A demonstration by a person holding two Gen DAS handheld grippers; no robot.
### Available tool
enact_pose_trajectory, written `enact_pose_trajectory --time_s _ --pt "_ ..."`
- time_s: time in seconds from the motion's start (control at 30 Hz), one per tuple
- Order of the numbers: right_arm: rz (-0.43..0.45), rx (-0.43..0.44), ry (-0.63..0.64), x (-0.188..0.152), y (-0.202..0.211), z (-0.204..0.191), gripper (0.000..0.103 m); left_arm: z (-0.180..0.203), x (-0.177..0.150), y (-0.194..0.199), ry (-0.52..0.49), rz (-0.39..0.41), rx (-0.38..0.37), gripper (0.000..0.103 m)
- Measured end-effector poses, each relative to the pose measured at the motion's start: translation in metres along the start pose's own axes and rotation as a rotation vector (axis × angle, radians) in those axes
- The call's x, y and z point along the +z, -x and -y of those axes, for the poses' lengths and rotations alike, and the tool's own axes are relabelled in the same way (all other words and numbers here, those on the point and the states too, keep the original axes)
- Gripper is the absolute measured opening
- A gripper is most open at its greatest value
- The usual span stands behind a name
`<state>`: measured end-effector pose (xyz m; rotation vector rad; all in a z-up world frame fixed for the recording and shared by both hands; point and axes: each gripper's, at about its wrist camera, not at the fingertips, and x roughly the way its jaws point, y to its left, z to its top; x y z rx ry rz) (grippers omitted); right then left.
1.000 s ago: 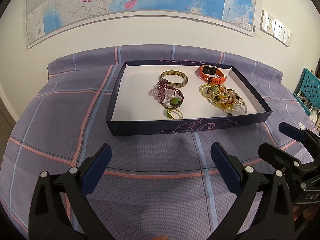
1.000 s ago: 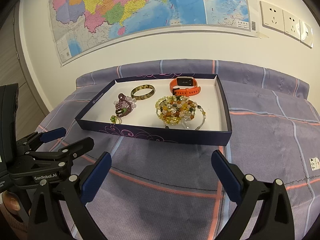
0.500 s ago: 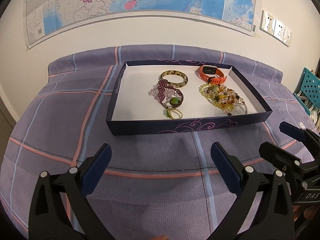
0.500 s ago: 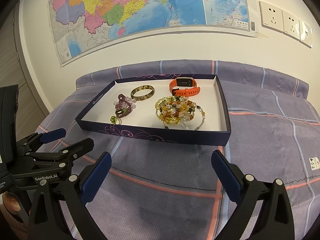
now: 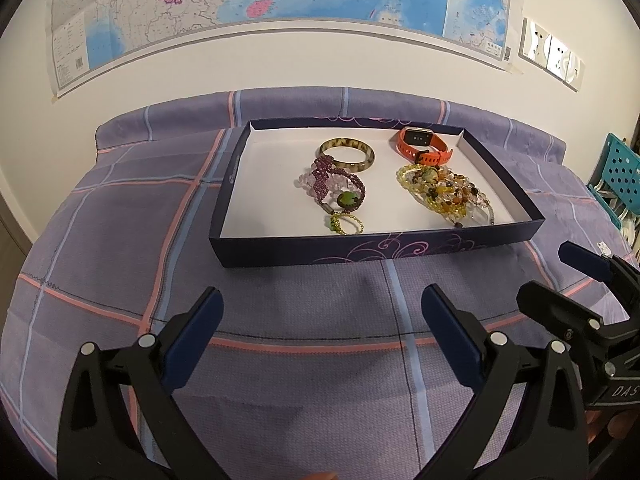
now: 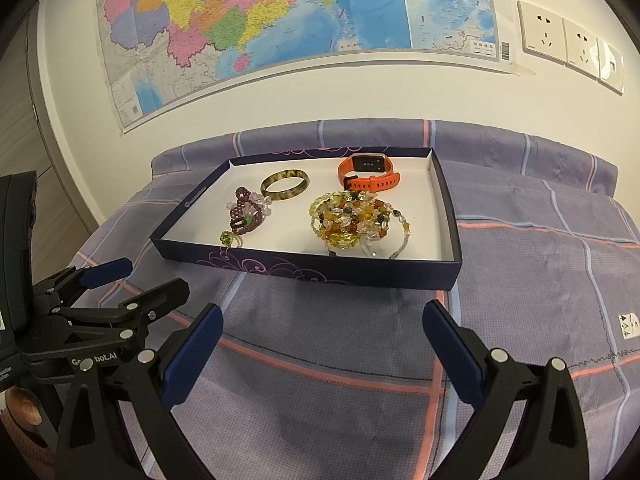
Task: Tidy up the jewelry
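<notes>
Lying ahead of both wide-spread tools [image 5: 320, 312] [image 6: 322, 322], jewelry-filled tray [image 5: 360, 250].

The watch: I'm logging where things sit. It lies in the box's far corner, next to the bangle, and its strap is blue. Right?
Not quite. The watch strap is orange, not blue, as the right wrist view shows. It does lie in the far corner of the box, next to the bangle.

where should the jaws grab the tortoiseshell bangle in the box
Take the brown and yellow tortoiseshell bangle on its near-left arc, coming from above with one jaw inside the ring and one outside. It lies flat on the white floor of the dark blue box. Its front edge touches the purple bead bracelet, so that spot is best avoided.
</notes>
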<state>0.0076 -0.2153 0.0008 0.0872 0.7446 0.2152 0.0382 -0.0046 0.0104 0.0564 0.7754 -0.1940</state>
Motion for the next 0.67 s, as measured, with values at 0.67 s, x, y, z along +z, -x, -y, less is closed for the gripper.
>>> enact_pose_trajectory --time_s 0.67 --pt "-0.101 -0.148 -0.03 -0.003 0.004 0.085 0.096 -0.023 -0.004 -0.015 0.024 -0.071 -0.022 0.098"
